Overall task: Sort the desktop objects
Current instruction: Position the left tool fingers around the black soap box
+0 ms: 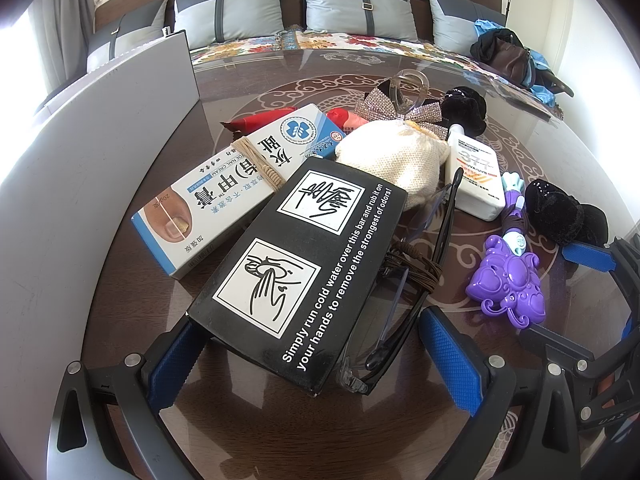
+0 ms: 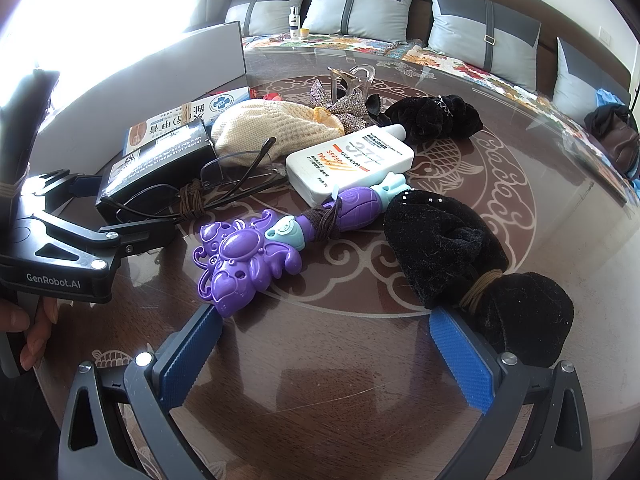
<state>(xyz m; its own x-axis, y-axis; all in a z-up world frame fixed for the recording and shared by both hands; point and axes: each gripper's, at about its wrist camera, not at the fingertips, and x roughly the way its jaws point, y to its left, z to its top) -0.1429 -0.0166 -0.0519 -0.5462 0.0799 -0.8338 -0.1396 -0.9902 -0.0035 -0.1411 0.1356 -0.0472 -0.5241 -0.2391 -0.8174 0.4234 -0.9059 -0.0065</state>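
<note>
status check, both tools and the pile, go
Left tool open, straddling black box, glasses leaning alongside. Right tool open, empty, short of purple toy. Nothing sorted yet.

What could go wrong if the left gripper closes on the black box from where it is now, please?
1. The glasses lie against the black box, between the open left gripper fingers, so closing may pinch or bend them.
2. The box overlaps the nail cream box and touches the knitted pouch; lifting could drag both.
</note>
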